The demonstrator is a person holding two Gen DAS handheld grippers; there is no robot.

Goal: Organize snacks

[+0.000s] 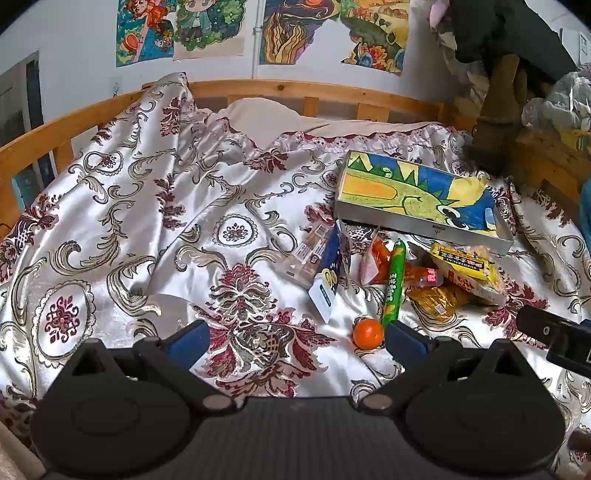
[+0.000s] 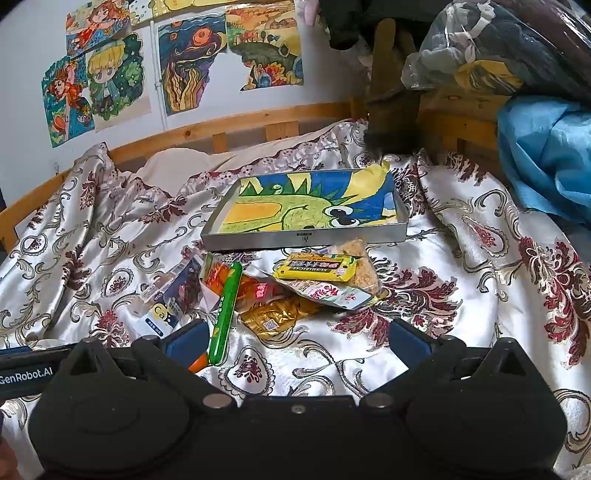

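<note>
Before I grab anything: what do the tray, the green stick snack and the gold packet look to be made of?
Tray: likely brushed metal, given its dull grey wall and crisp folded corners; a crayon drawing lines the bottom.
Green stick snack: glossy plastic casing with bright highlights, pinched at the end.
Gold packet: crinkled foil-like film, probably metallised plastic.

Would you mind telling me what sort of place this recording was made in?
Most likely a bedroom at home, perhaps a child's. The snacks lie on a satin bedspread inside a wooden bed frame, with a pillow at the far side and hand-coloured drawings taped to the wall.
</note>
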